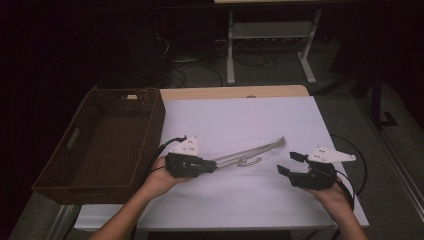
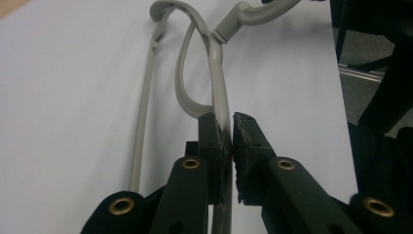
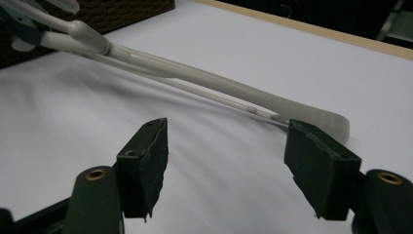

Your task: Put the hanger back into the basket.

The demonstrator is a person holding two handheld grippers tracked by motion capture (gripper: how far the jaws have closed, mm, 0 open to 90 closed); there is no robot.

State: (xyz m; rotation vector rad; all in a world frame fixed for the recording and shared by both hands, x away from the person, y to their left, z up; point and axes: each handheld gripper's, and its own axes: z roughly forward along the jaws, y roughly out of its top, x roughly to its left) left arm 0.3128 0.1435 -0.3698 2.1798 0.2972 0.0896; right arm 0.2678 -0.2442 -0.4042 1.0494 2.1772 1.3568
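One grey tongs (image 1: 250,151) lies mid-bench on the white cloth (image 1: 240,120), long axis running from 8 o'clock to 2 o'clock, tip toward 2 o'clock. Left gripper (image 1: 212,166) is clamped on its handle end (image 2: 221,122). Right gripper (image 1: 290,163), at 3 o'clock, stands released, jaws apart around nothing. Wicker basket (image 1: 150,120) at 9 o'clock looks unloaded apart from a small pale item at its far rim. Path between them is unobstructed.

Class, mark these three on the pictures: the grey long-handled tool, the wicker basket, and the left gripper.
grey long-handled tool (image 1: 250,151), high view, middle of its long handle.
wicker basket (image 1: 156,125), high view, its right wall.
left gripper (image 2: 228,131), left gripper view, between its fingertips, shut on the tool's handle.
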